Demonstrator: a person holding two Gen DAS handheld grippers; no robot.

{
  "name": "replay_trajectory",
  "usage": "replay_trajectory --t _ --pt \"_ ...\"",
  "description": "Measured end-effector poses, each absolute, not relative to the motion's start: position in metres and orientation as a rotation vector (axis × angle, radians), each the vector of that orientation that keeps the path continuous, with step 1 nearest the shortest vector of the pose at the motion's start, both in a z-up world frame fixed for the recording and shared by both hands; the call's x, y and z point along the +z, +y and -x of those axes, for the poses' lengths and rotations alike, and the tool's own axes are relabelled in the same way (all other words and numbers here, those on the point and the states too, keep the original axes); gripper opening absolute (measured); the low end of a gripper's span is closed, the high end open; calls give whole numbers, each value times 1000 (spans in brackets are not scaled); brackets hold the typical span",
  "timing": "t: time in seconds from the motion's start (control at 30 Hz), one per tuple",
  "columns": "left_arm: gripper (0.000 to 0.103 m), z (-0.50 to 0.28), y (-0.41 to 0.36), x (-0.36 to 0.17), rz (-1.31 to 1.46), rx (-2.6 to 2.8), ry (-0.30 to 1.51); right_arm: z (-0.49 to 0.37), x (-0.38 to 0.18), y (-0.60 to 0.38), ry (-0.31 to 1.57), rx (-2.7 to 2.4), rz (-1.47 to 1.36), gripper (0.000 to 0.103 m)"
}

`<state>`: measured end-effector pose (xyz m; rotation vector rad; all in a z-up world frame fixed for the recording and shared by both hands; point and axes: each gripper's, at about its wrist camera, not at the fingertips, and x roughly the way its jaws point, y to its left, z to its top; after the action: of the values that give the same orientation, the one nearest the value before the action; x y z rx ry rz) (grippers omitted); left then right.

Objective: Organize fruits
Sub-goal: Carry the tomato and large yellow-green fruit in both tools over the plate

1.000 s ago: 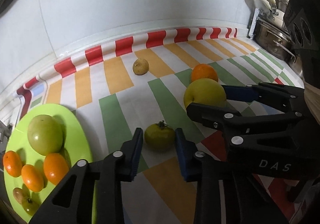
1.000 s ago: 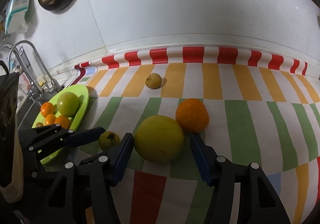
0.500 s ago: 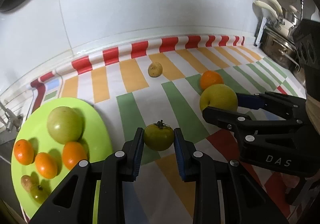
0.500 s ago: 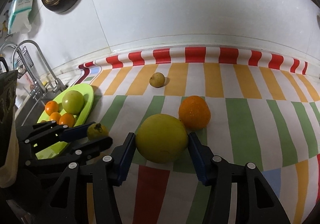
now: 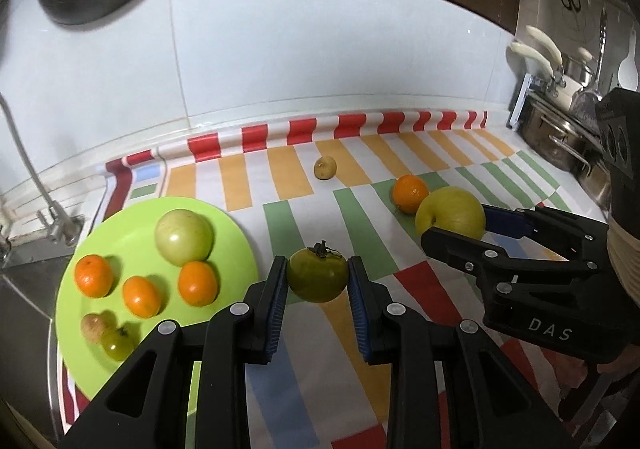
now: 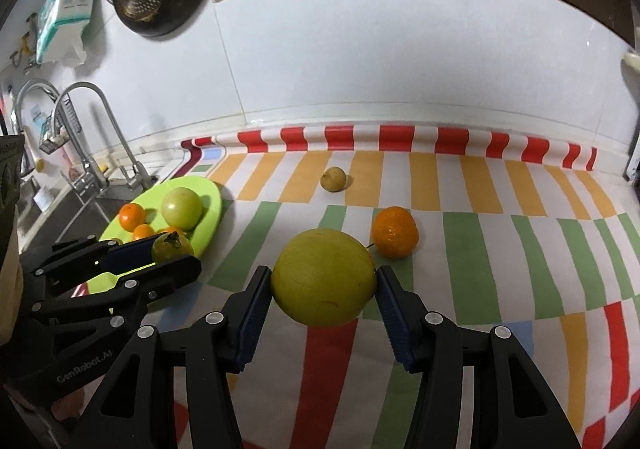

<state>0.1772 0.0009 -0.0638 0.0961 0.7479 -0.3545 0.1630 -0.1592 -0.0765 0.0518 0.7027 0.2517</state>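
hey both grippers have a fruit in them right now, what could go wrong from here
The green plate already holds six fruits, so the left gripper's green persimmon could knock one off. The big yellow fruit is round and fills the right gripper, so it might slip. The orange sits close behind and could get nudged.

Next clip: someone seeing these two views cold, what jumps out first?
Each gripper has a fruit clamped between its blue pads: the left gripper a small green tomato, the right gripper a big yellow fruit. Left of them a lime plate by the sink already carries several small oranges and green fruits. An orange and a small brownish fruit lie loose on the striped cloth beyond.
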Motion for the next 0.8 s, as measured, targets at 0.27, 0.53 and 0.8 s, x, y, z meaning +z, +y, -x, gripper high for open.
replay_trajectory --t 0.27,0.53,0.8 --pt "30 -146 17 -46 -63 -323 709 -133 -56 -151 662 255 -33 54" --pt "30 -117 32 -31 -44 -306 669 -108 -41 -139 632 268 -20 54" --pt "30 -96 46 -22 -36 -296 646 -85 -32 -125 608 287 -10 54"
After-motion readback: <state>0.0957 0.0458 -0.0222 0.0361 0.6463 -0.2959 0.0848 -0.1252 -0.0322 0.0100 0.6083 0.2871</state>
